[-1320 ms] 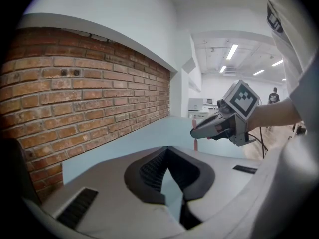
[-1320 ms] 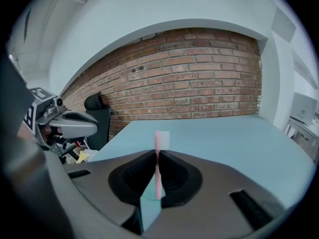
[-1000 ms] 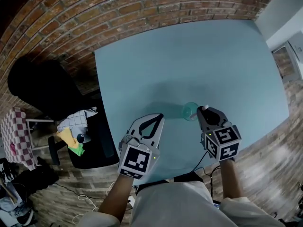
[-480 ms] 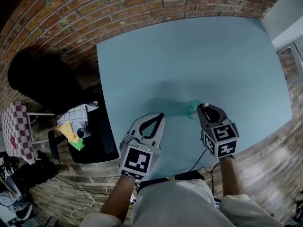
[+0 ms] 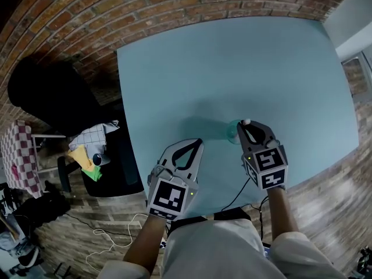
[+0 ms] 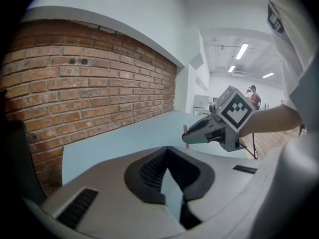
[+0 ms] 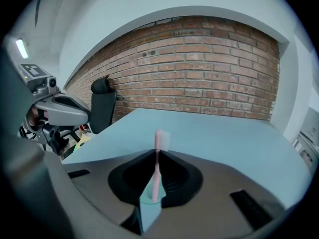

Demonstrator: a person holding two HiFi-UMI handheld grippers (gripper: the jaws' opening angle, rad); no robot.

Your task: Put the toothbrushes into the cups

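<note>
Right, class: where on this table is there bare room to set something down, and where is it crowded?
Most of the table is bare: the stretch between the cup and the brick wall, and the far right corner. It is crowded only at the near edge, around the left gripper, the cup and the right gripper with its toothbrush.

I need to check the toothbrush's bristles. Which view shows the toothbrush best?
The right gripper view: the pink toothbrush stands upright, clamped in the right tool, bristles plain. The head view shows only its tip past that tool; the left gripper view shows just a small pink end.
</note>
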